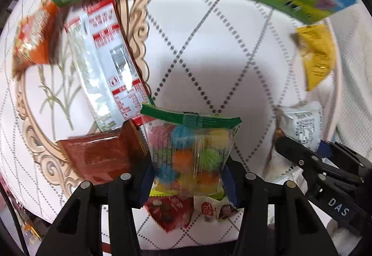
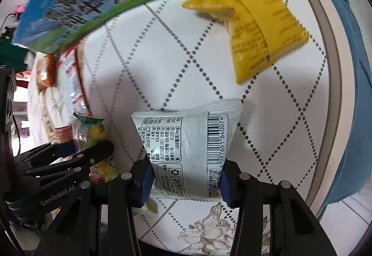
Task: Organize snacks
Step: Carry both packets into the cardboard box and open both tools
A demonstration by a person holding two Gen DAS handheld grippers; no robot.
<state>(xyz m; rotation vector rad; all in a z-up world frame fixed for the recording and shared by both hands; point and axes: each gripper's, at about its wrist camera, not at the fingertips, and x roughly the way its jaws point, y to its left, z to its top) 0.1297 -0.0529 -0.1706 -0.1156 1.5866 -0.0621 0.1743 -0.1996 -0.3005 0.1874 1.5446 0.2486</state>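
White quilted tablecloth (image 1: 232, 46) fills both views, where the left gripper (image 1: 188, 182) pinches a clear candy bag (image 1: 189, 153) at lower centre and the right gripper (image 2: 186, 182) clamps a white snack packet (image 2: 186, 149) at lower centre, both light, crinkly, slippery, best held mid-body.
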